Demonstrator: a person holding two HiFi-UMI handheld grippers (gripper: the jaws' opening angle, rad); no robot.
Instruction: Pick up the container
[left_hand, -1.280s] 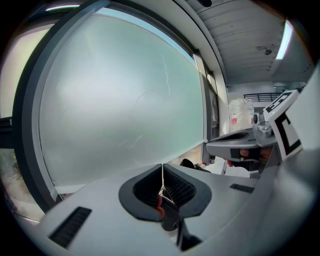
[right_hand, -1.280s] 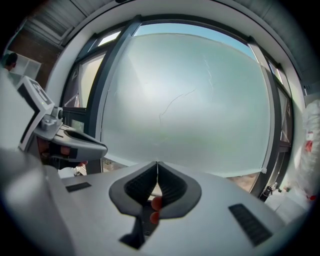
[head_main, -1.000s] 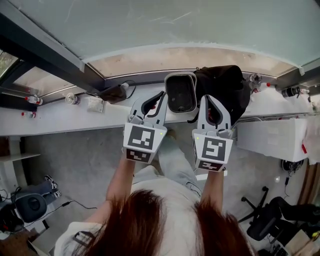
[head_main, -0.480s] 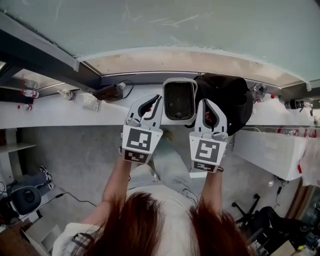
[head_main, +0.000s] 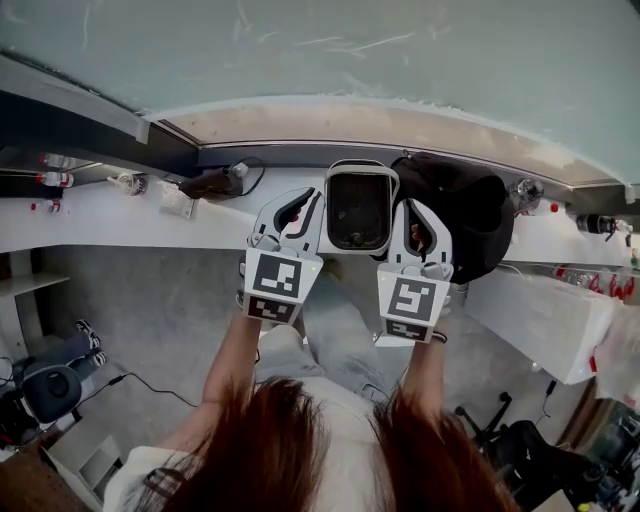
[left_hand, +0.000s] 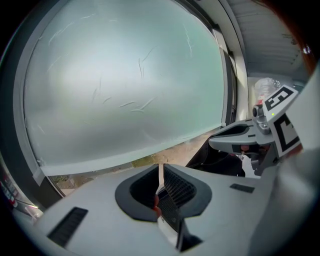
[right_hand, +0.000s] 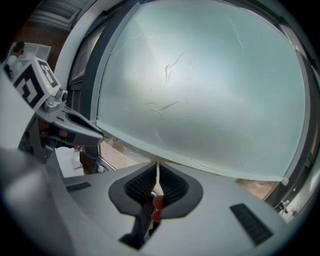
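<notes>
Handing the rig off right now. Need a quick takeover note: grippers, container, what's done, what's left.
Left gripper: jaws shut, empty, close to the container's left side.
Right gripper: jaws shut, empty, close to its right side.
Container: upright, open top, appears to sit at the edge of the white counter by the window. A black bag lies to its right. Whether either gripper touches its walls cannot be told.
Done: a gripper on each side of it.
Left: get a hold and lift it. No lift is visible yet.
</notes>
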